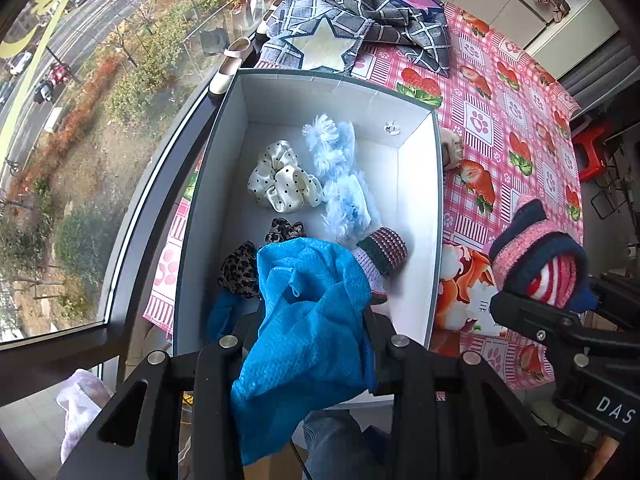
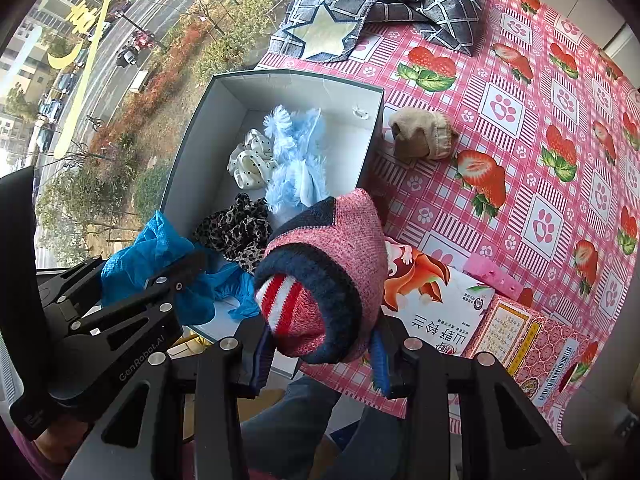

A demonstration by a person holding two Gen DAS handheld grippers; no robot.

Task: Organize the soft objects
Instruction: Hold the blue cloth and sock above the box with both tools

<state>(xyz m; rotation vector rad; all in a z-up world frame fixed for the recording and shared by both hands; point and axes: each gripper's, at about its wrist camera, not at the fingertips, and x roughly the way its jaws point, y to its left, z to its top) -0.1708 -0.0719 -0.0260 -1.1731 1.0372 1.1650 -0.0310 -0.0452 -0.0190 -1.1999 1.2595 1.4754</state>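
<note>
Left wrist view looks down into an open white box (image 1: 420, 200) standing on a pink strawberry-print tablecloth (image 1: 520, 120) beside a large window. The left gripper (image 1: 310, 344) is clamped on a bright blue cloth (image 1: 308, 312), which bunches up between its black fingers and hangs over the near end of the box. Inside the box lie a cream polka-dot scrunchie (image 1: 282, 178), a fluffy light-blue piece (image 1: 340, 184), a leopard-print scrunchie (image 1: 240, 270) and a small striped knitted item (image 1: 382, 254) (its exact kind is hard to tell).

Right wrist view shows the right gripper (image 2: 320, 360) squeezed around a rolled knitted bundle (image 2: 324, 272) in pink, navy, red and white, held just above the box's near right corner. A beige knitted piece (image 2: 424, 136) sits on the tablecloth, just outside the box's right wall. A grey checked garment with a pale star (image 2: 360, 12) lies at the far end of the table, and printed packages (image 2: 460, 304) rest near the right gripper.
</note>
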